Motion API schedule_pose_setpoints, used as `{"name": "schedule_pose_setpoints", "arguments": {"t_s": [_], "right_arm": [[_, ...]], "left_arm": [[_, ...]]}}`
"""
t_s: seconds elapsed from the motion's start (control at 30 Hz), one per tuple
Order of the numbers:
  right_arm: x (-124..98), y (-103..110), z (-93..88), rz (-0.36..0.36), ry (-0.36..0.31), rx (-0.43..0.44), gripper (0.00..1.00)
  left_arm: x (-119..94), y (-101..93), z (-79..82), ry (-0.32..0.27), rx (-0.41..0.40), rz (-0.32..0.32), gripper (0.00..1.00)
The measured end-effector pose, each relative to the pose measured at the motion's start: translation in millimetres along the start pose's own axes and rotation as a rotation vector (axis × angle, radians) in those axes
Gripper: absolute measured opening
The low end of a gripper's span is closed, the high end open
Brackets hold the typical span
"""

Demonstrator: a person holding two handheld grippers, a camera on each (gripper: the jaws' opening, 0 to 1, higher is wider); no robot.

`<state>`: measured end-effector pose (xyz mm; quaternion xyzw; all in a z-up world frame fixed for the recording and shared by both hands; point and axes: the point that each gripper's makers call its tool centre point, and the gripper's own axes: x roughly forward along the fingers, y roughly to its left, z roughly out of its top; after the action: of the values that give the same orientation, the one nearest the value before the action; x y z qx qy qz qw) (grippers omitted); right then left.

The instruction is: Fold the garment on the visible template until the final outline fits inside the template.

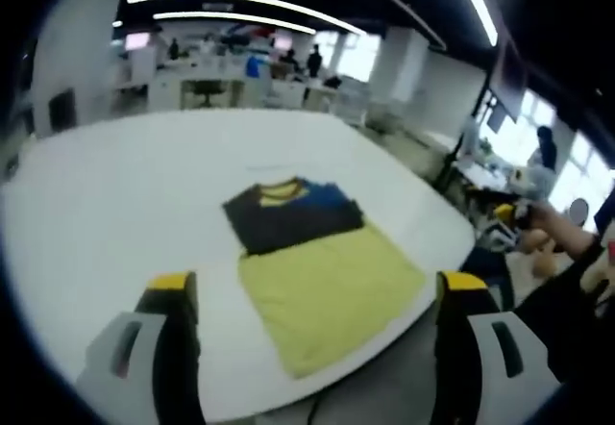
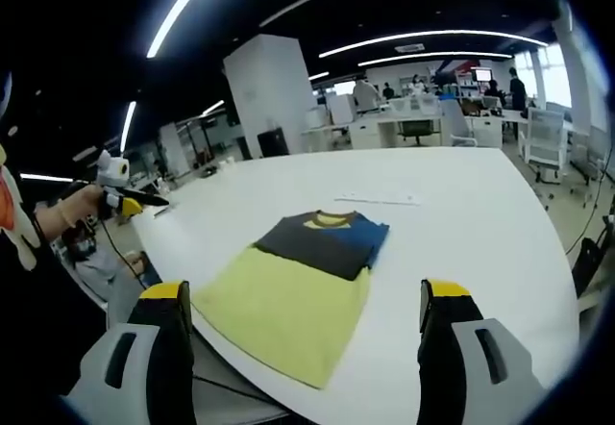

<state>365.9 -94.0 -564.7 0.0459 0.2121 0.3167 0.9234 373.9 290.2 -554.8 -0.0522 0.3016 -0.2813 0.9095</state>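
Note:
A folded T-shirt (image 1: 312, 252) lies flat on the white table (image 1: 125, 185), its yellow lower part toward me and its dark grey and blue chest with a yellow collar farther off. In the right gripper view the same shirt (image 2: 298, 286) reaches close to the table's near edge. My left gripper (image 1: 317, 286) is open, held off the near edge, its yellow-tipped jaws spread to either side of the shirt and touching nothing. My right gripper (image 2: 306, 292) is open too, clear of the cloth. A faint thin strip (image 2: 377, 197) lies on the table beyond the collar.
A person's hand holds the other gripper (image 1: 509, 221) off the table's right side, and in the right gripper view the other gripper (image 2: 120, 194) shows at the left. Desks, chairs (image 2: 543, 132), a white pillar (image 2: 274, 98) and people stand behind the table (image 2: 461, 213).

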Motion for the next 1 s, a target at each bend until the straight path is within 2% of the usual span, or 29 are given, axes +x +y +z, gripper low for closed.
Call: {"name": "schedule_pose_setpoints", "arguments": {"t_s": [0.17, 0.37, 0.5, 0.83, 1.0], "right_arm": [[-0.4, 3.5, -3.4, 0.014, 0.013, -0.009, 1.00], [-5.2, 8.9, -7.7, 0.039, 0.012, -0.002, 1.00], [-7.3, 8.8, -18.3, 0.037, 0.035, 0.001, 1.00], [-5.7, 10.7, -28.7, 0.037, 0.060, 0.017, 1.00], [-4.8, 9.9, -30.4, 0.037, 0.064, 0.018, 1.00]], "left_arm": [[-11.2, -1.5, -9.6, 0.004, -0.005, 0.012, 0.99], [-20.1, -2.2, -29.5, 0.025, 0.006, 0.020, 0.99], [-22.1, -4.3, -43.8, 0.048, -0.012, 0.013, 0.99], [-21.4, -1.9, -44.8, 0.062, -0.021, 0.020, 0.99], [-18.4, -1.8, -50.4, 0.084, -0.017, 0.020, 0.99]]}}
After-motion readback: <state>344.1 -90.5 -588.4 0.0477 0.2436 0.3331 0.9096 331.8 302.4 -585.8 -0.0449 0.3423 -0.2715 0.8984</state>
